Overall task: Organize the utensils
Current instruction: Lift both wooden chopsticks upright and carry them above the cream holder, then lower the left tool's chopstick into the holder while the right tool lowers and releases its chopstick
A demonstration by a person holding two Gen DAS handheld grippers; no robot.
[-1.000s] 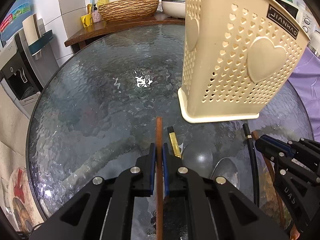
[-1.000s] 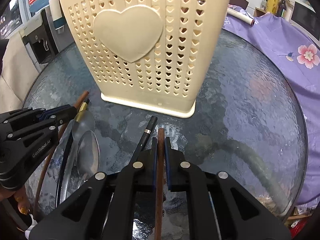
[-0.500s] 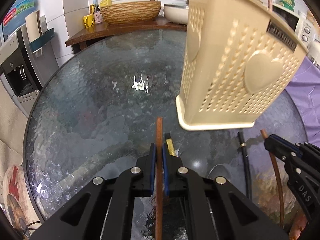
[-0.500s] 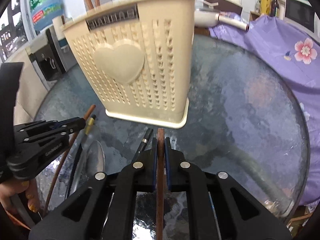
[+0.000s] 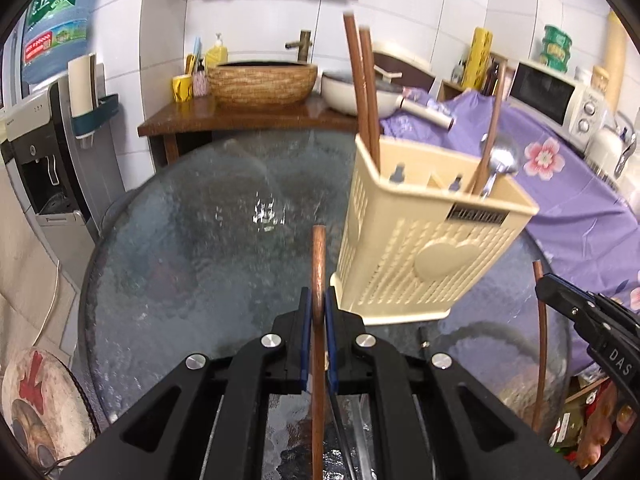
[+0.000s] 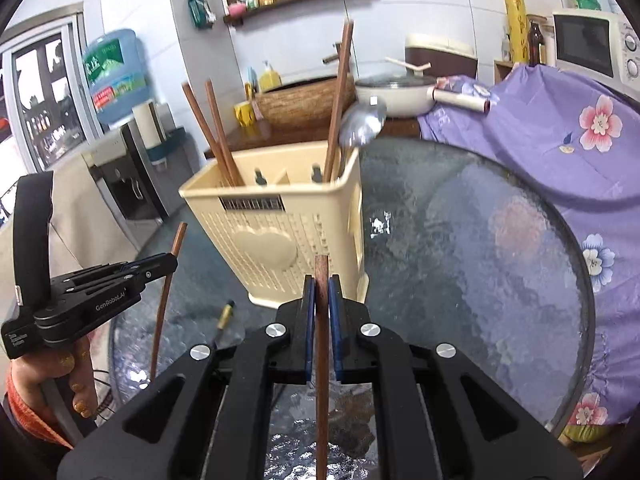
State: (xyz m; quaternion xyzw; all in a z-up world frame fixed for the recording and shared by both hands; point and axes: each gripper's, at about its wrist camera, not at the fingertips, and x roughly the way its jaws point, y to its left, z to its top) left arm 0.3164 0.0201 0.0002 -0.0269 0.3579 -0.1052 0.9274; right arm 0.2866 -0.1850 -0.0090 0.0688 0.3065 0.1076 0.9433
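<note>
A cream perforated utensil basket (image 5: 424, 248) stands on the round glass table (image 5: 192, 248); it also shows in the right wrist view (image 6: 280, 240). It holds brown chopsticks (image 5: 366, 88) and a steel spoon (image 5: 500, 160). My left gripper (image 5: 316, 304) is shut on a brown chopstick (image 5: 318, 264), raised above the table left of the basket. My right gripper (image 6: 321, 292) is shut on another brown chopstick (image 6: 321, 280), in front of the basket. Each gripper shows in the other's view, the left (image 6: 170, 264) and the right (image 5: 540, 284).
A black-and-gold utensil (image 6: 225, 314) lies on the glass near the basket's foot. A wooden shelf with a woven bowl (image 5: 262, 82) and a pan (image 6: 394, 94) stands behind the table. A purple flowered cloth (image 6: 560, 136) is at the right, a water dispenser (image 5: 36, 160) at the left.
Both grippers have risen and tilted up with their chopsticks. The basket now sits lower in view, with its open top and contents showing.
</note>
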